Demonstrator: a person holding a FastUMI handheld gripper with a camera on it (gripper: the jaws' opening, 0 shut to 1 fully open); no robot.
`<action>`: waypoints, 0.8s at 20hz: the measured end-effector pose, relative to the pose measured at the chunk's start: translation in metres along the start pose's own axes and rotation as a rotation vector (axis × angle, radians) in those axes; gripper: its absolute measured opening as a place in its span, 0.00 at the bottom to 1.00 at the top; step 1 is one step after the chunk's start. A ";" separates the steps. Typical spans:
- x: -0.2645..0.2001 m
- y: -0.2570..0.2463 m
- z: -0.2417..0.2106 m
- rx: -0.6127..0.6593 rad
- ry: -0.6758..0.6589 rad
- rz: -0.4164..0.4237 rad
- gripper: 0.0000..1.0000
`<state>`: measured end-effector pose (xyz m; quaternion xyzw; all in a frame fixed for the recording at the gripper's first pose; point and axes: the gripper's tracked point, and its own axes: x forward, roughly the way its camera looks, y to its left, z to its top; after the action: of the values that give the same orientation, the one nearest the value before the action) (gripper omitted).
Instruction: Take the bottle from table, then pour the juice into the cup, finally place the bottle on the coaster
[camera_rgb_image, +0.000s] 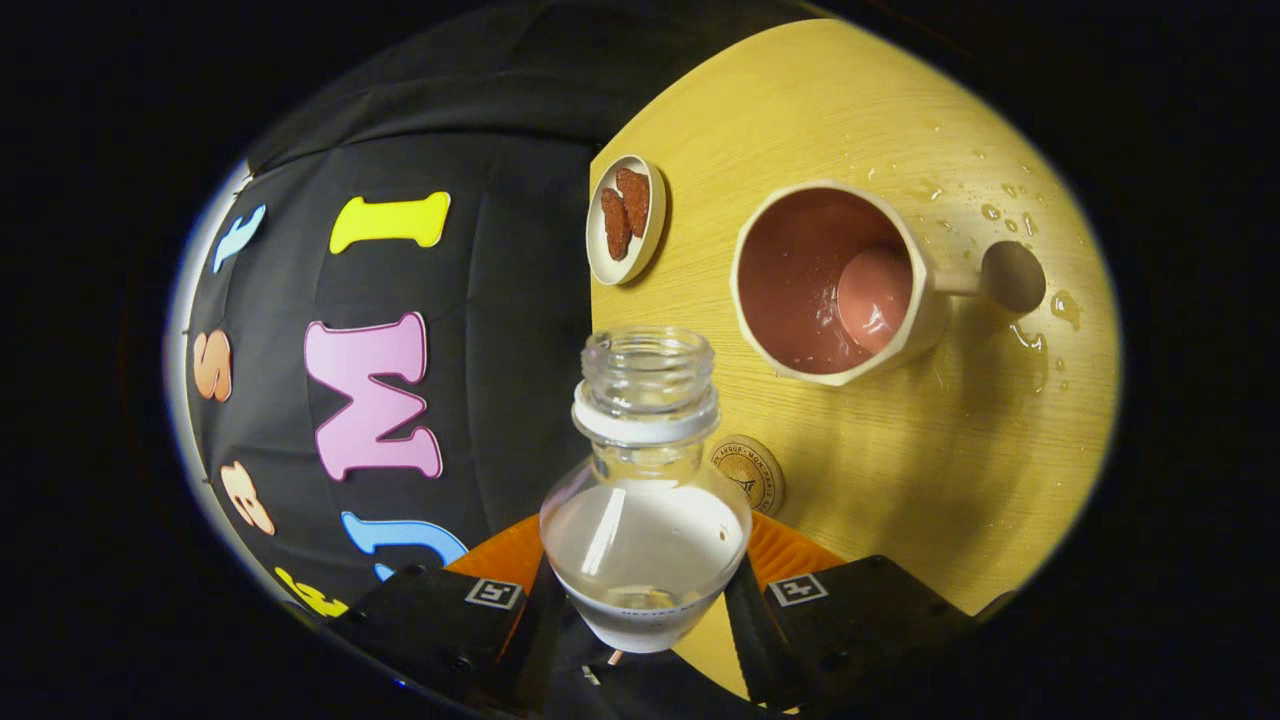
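Here the claw (645, 600) clamps the bottle (645, 500); cup (830, 285) beyond, coaster (752, 470) seemingly nearer.

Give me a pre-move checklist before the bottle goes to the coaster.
1. Grip: gripper shut on the bottle, both fingers at its sides: ok.
2. Bottle cap off, neck open: keep level: not ok for fast moves.
3. Cup holds liquid: ok.
4. Coaster bare, just beyond the bottle: ok.
5. Table dry: not ok, drops beside the cup's handle.
6. Liquid left in bottle: cannot tell.
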<state>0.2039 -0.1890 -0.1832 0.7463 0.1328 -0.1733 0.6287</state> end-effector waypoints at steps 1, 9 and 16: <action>0.001 0.002 0.001 0.034 0.003 0.000 0.74; 0.008 0.012 0.011 0.306 0.019 -0.002 0.74; 0.013 0.019 0.019 0.471 0.022 -0.002 0.74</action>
<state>0.2224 -0.2114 -0.1745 0.8742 0.0965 -0.1918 0.4355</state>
